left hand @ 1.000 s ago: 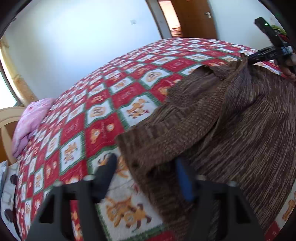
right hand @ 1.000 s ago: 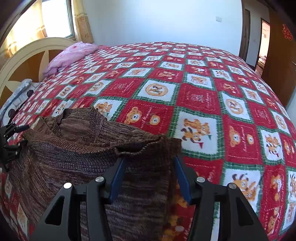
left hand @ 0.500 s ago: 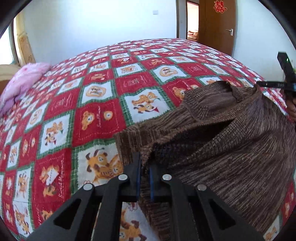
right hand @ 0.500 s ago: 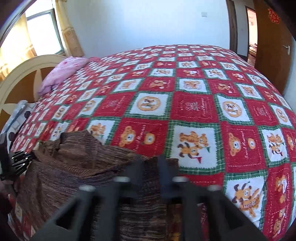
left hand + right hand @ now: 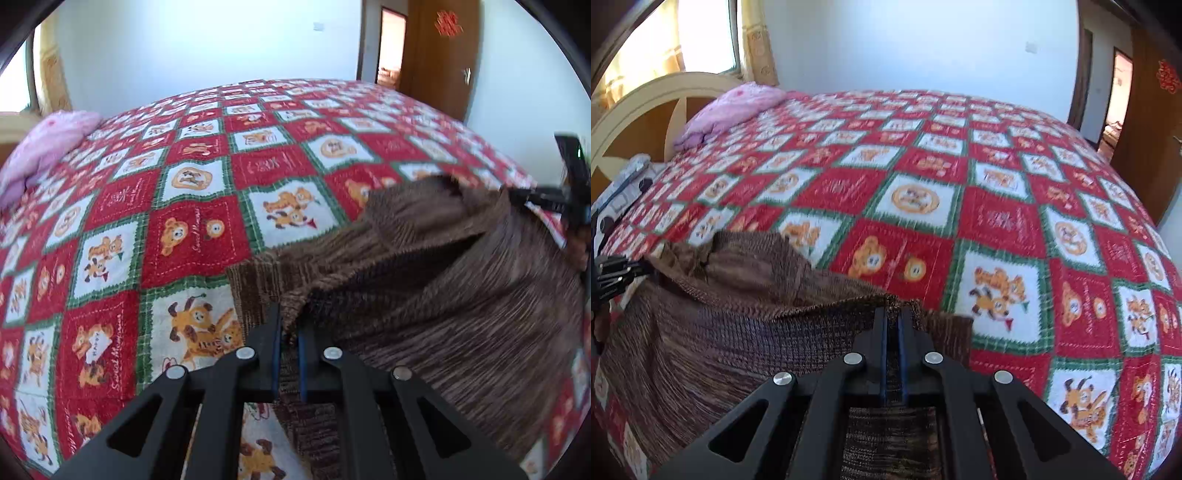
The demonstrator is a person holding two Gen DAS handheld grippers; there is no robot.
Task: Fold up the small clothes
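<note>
A brown striped knitted garment (image 5: 443, 295) lies on a red, white and green bear-patterned bedspread (image 5: 184, 206). My left gripper (image 5: 287, 332) is shut on its near left edge and lifts that edge off the bed. In the right wrist view my right gripper (image 5: 894, 325) is shut on the garment's (image 5: 746, 325) opposite edge, which is also raised. Each gripper shows at the side of the other's view: the right gripper (image 5: 546, 199) at far right, the left gripper (image 5: 613, 273) at far left. The garment hangs stretched between them.
A pink pillow (image 5: 731, 110) lies at the head of the bed by a cream and wood headboard (image 5: 639, 110). A wooden door (image 5: 436, 55) and an open doorway stand beyond the bed's far side. A window with curtain (image 5: 701, 37) is behind the headboard.
Both grippers were open around the garment's edges a second ago; they have closed on the fabric and lifted it slightly. Both views have tilted up and swung.
</note>
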